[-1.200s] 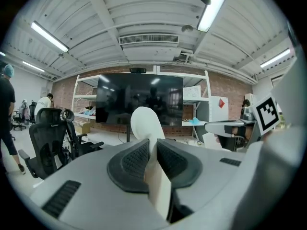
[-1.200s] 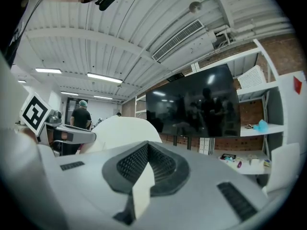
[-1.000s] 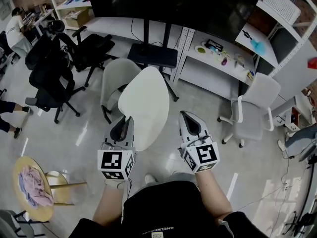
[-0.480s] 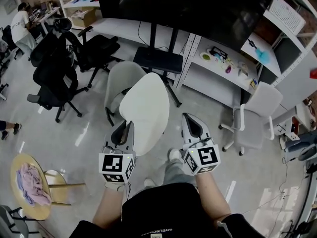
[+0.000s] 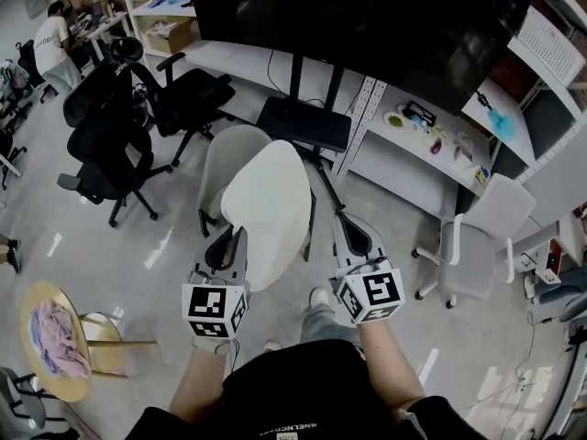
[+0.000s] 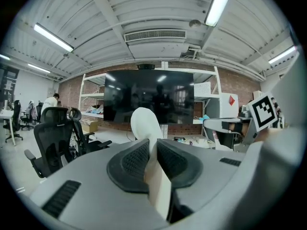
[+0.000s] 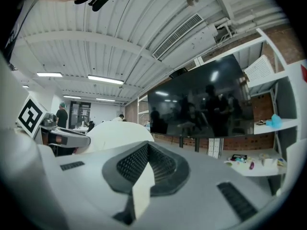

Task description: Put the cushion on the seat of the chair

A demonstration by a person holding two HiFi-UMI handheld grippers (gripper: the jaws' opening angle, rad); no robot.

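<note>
A white oval cushion (image 5: 271,209) stands on edge, and my left gripper (image 5: 227,238) is shut on its lower left rim. In the left gripper view the cushion (image 6: 145,125) is pinched between the black pads and rises up ahead of them. My right gripper (image 5: 354,234) is shut and hangs to the right of the cushion, apart from it. In the right gripper view the cushion (image 7: 117,134) bulges at the left, beside the shut right gripper (image 7: 147,163). A light grey chair (image 5: 227,150) stands on the floor just beyond the cushion, which partly hides its seat.
Black office chairs (image 5: 105,140) stand at the left, and a second grey chair (image 5: 477,236) at the right. A large dark screen on a stand (image 5: 303,122) and white shelving (image 5: 413,145) line the far side. A round wooden table with pink cloth (image 5: 50,346) is at lower left. A person (image 5: 55,44) sits far left.
The whole view has slid forward: the grey chair and the screen stand are closer beneath the cushion. Both grippers keep their hold and spacing.
</note>
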